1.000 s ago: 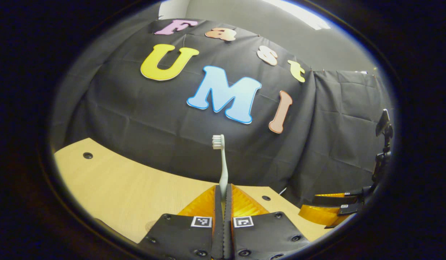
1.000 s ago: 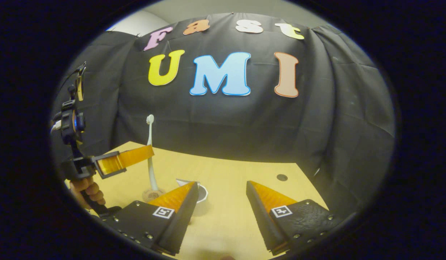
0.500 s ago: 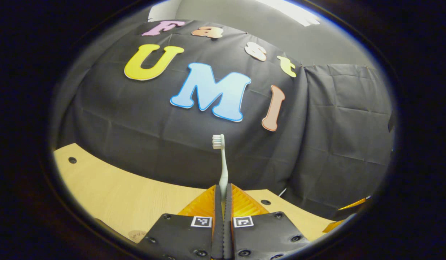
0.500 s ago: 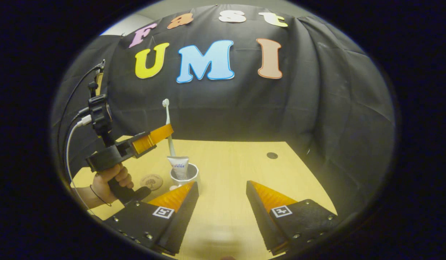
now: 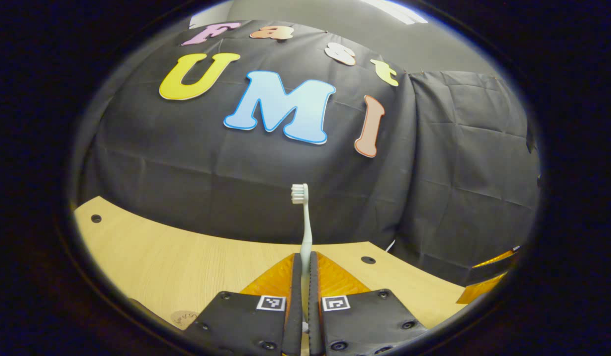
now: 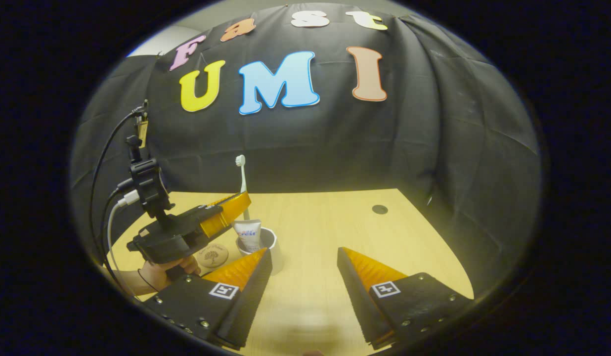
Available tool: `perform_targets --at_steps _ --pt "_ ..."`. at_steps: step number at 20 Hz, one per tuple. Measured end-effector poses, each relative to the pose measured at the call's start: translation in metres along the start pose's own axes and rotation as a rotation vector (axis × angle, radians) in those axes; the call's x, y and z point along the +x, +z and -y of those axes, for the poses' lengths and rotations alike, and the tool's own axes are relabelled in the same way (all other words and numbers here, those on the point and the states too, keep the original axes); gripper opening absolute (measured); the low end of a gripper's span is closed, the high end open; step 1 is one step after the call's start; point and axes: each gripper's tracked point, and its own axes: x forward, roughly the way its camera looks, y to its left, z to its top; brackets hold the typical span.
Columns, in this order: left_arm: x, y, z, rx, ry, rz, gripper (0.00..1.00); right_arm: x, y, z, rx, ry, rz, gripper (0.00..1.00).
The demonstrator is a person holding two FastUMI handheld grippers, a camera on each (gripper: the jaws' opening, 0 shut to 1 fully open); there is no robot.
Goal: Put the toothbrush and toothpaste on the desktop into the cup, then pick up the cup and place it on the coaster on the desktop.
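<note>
The left gripper (image 5: 302, 267) pinched the toothbrush (image 5: 303, 222) between its pressed-together fingers, bristles upward; in the right gripper view that toothbrush (image 6: 242, 183) stood upright over the white cup (image 6: 271, 247), which already held the toothpaste (image 6: 248, 233); the coaster (image 6: 211, 256) lay just beside the cup toward the table's (image 6: 325, 232) left edge; the right gripper (image 6: 304, 262) hovered with jaws spread wide, holding nothing.
</note>
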Motion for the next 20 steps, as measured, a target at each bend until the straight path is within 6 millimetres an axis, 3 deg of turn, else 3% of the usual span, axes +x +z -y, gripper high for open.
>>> perform_targets --at_steps 1,4,5,7,8,9,11,12,14,17,18,20 --pt "-0.001 0.002 0.0 0.001 0.003 0.003 0.07 0.0 0.001 -0.001 -0.001 0.004 -0.001 0.82" --pt "-0.004 0.001 -0.002 0.008 0.01 0.0 0.22 0.002 0.003 -0.003 0.013 0.016 -0.004 0.82" --pt "-0.005 0.0 -0.002 0.012 0.013 -0.003 0.17 0.001 0.004 -0.004 0.018 0.018 -0.004 0.82" --pt "-0.006 -0.001 -0.002 0.024 0.014 -0.018 0.39 0.002 0.005 -0.005 0.021 0.025 -0.007 0.83" --pt "-0.01 0.001 -0.001 0.028 0.01 -0.025 0.34 0.003 0.004 -0.006 0.018 0.026 -0.012 0.83" --pt "-0.013 -0.001 0.001 0.03 0.003 -0.035 0.36 0.004 0.005 -0.006 0.016 0.026 -0.018 0.83" --pt "-0.024 0.003 0.0 0.03 0.006 -0.047 0.49 0.006 0.006 -0.009 0.017 0.034 -0.033 0.83" --pt "-0.03 0.008 -0.001 0.029 0.013 -0.043 0.77 0.008 0.005 -0.012 0.017 0.038 -0.04 0.83" --pt "-0.044 0.02 -0.005 0.03 0.035 -0.023 0.76 0.011 0.005 -0.017 0.005 0.05 -0.051 0.83" --pt "-0.066 0.037 -0.011 0.063 0.083 -0.005 0.99 0.016 0.002 -0.028 -0.032 0.068 -0.062 0.83" --pt "-0.073 0.042 -0.012 0.071 0.09 -0.003 0.94 0.017 -0.001 -0.031 -0.049 0.073 -0.075 0.83" --pt "-0.087 0.05 -0.012 0.075 0.106 0.008 0.94 0.022 -0.004 -0.038 -0.072 0.08 -0.096 0.83"
